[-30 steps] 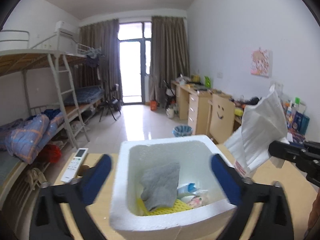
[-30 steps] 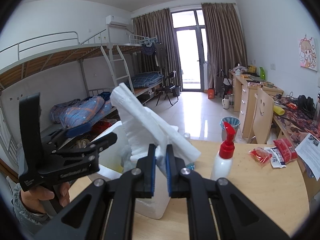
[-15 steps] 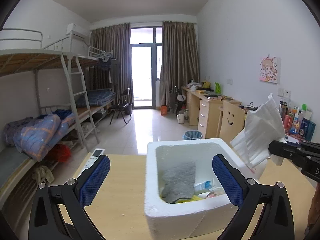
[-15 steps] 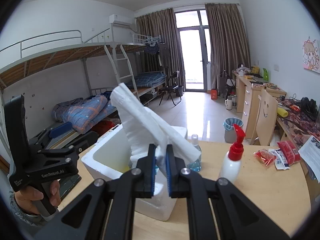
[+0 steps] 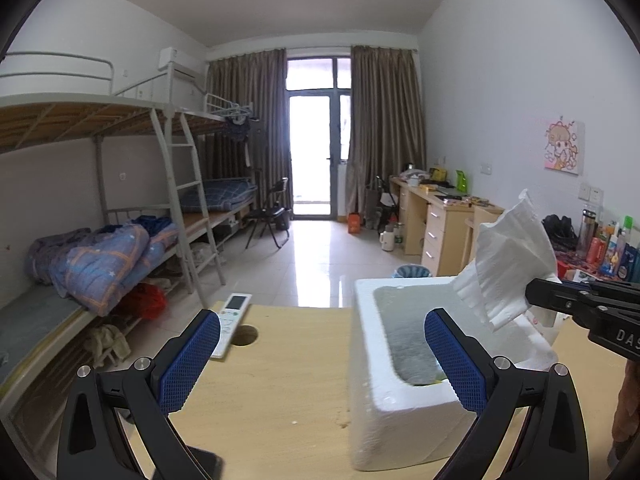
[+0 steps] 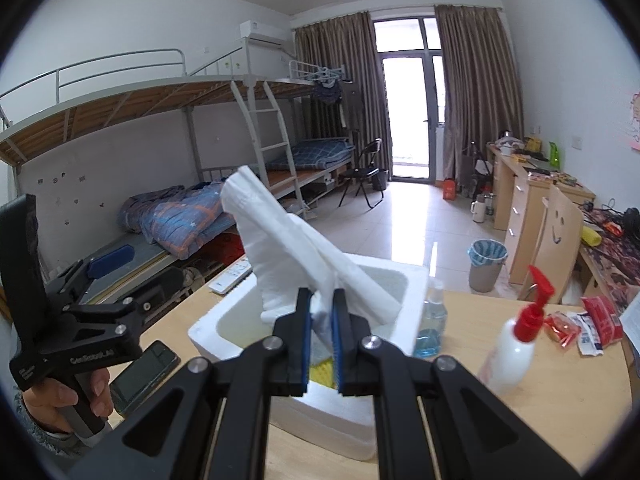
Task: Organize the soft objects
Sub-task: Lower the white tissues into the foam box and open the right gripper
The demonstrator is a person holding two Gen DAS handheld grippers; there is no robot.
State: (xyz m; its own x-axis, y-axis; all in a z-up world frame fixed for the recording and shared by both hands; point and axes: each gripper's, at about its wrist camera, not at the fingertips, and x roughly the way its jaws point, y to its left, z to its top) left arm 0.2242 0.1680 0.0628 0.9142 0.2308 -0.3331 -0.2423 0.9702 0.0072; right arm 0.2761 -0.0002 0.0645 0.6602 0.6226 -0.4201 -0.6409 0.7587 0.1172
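My right gripper (image 6: pixel 320 322) is shut on a white pack of paper tissues (image 6: pixel 288 248) and holds it tilted above the open white foam box (image 6: pixel 414 294). In the left wrist view the same tissues (image 5: pixel 508 264) hang over the box's right rim (image 5: pixel 362 360), clamped by the right gripper (image 5: pixel 534 298). A grey cloth (image 5: pixel 412 348) lies inside the box, and something yellow (image 6: pixel 320 370) shows at the bottom. My left gripper (image 5: pixel 322 360) is open with nothing between its blue pads. It sits left of the box, held by a hand (image 6: pixel 64 400).
A white remote (image 5: pixel 234 318) lies by a cable hole (image 5: pixel 244 335) on the wooden table. A phone (image 6: pixel 144 372) rests left of the box. A blue spray bottle (image 6: pixel 430 328), a red-pump bottle (image 6: pixel 516 344) and red packets (image 6: pixel 592 320) stand to its right.
My left gripper has slid left, away from the box, which now sits at the right of its view. The right gripper has carried the tissues over the box opening.
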